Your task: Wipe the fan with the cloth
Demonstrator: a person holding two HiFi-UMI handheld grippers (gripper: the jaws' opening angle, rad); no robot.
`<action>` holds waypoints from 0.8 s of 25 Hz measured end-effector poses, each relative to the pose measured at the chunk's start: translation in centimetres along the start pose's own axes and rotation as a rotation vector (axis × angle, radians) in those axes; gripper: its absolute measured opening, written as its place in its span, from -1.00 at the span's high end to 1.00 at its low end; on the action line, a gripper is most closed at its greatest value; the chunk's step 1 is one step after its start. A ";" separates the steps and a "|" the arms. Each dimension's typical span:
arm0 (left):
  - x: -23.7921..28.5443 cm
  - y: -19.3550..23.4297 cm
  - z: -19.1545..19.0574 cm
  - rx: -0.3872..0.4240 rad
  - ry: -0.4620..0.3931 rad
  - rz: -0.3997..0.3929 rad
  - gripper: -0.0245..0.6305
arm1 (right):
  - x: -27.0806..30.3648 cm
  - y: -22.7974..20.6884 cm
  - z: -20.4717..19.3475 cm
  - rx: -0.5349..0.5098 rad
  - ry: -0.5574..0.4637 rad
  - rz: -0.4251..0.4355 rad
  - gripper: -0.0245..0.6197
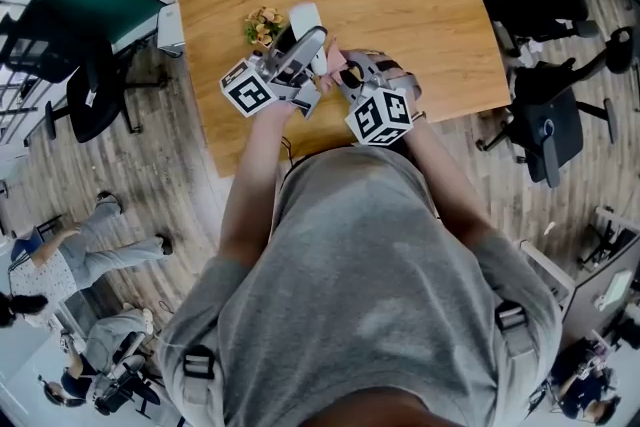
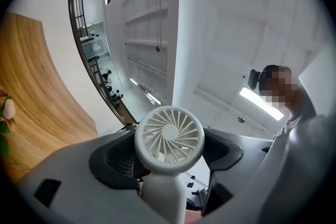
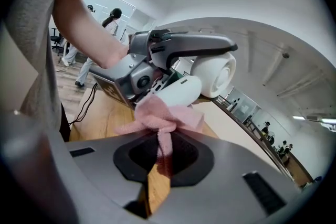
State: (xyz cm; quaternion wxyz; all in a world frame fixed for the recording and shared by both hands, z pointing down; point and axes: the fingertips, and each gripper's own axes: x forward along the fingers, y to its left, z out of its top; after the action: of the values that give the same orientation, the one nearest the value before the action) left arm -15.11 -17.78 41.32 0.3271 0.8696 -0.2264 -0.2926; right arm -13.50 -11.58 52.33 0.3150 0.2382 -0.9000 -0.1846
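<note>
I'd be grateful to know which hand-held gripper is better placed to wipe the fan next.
The right hand-held gripper: it is shut on the pink cloth, which lies against the handle of the fan. The left hand-held gripper is shut on the fan, holding it up.

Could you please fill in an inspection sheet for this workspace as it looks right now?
Surface: wooden table, no spills seen.
Job's things: white handheld fan, held up off the table; pink cloth, bunched, apparently against the fan's handle.
Clutter: small flower posy standing on the table.
Grippers: left gripper, fingers shut on the fan's handle; right gripper, fingers shut on the cloth.
Cables: black cable hanging by the table's near edge.
Surroundings: office chairs on both sides of the table; people off to the left.
</note>
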 end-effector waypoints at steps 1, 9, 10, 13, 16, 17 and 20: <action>0.1 -0.4 -0.2 -0.008 0.009 -0.020 -0.26 | 0.0 -0.2 0.1 -0.001 -0.001 -0.005 0.80; 0.2 -1.6 -2.6 0.024 0.101 -0.057 -0.26 | -0.2 -2.0 0.8 -0.049 -0.006 -0.043 0.80; 0.0 -1.3 -2.8 0.038 0.112 -0.037 -0.26 | -0.3 -2.2 0.9 -0.047 -0.009 -0.050 0.80; -0.6 -0.3 -3.3 0.054 0.122 0.013 -0.26 | -0.7 -2.6 1.3 -0.039 -0.017 -0.062 0.80; -1.3 1.1 -3.0 0.057 0.101 0.063 -0.26 | -0.8 -2.3 1.7 -0.041 -0.024 -0.056 0.80; -1.4 1.5 -2.9 0.057 0.094 0.078 -0.26 | -0.8 -2.0 1.8 -0.041 -0.028 -0.049 0.80; -1.8 2.3 -2.4 0.057 0.072 0.109 -0.26 | -0.9 -0.8 1.8 -0.039 -0.037 -0.021 0.80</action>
State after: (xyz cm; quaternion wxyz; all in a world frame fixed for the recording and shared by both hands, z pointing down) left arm -15.29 -17.31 45.07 0.3257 0.8748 -0.2698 -0.2365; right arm -13.80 -11.40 50.16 0.3009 0.2382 -0.8993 -0.2097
